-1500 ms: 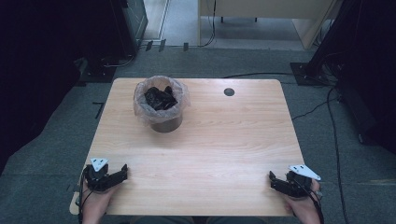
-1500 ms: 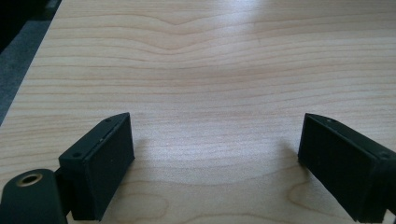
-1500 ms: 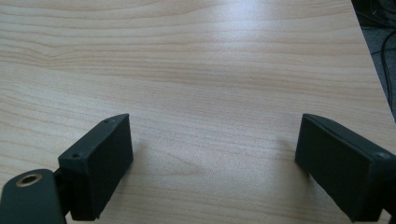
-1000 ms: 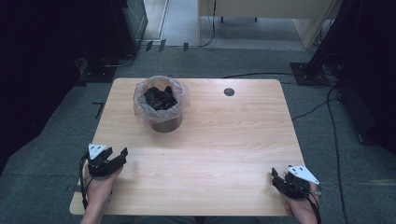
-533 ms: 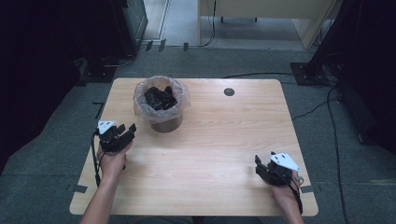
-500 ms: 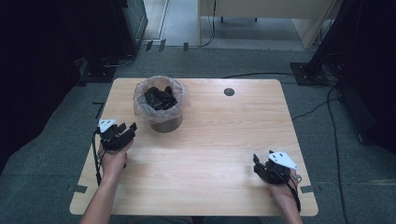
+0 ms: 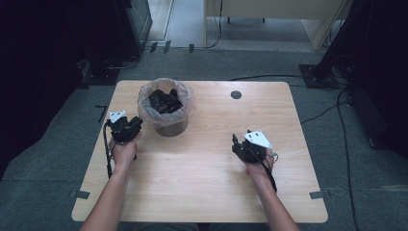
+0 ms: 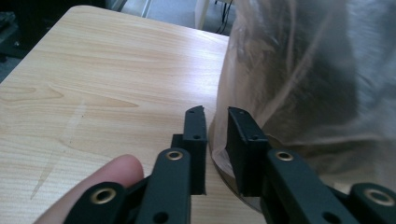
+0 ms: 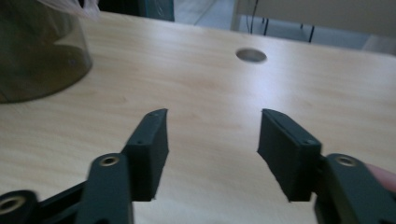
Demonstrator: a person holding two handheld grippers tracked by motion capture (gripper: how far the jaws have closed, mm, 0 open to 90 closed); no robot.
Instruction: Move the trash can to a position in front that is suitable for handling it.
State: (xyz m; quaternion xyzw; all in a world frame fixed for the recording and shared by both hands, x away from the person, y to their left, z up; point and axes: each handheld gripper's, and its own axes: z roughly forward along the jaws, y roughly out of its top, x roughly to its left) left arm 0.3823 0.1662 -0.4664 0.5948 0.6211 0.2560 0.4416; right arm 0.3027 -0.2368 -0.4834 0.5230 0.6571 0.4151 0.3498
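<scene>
I hold my left gripper (image 7: 129, 126) just beside the bin (image 7: 167, 109), at its left side as the high view shows it. Its jaws have just been closing and now stand narrow, with a slim gap between them. In the left gripper view the tips (image 8: 219, 140) sit low by the bin's foot, right at the clear bag (image 8: 303, 79) that hangs down over the wall. I cannot tell whether a fold of the bag lies in the gap; the pads do not visibly press on anything.

The bin stands upright on the far left part of the table (image 7: 202, 183), lined with the bag and holding dark stuff (image 7: 165, 100).

My right gripper (image 7: 243, 147) hovers over bare wood right of the middle, well apart from the bin. Its jaws have been closing a little, yet they stand apart with nothing between them (image 9: 212, 147). Beyond them I see the round hole (image 9: 251, 55) in the tabletop and the bin's dark wall (image 9: 37, 51) at the left edge.
</scene>
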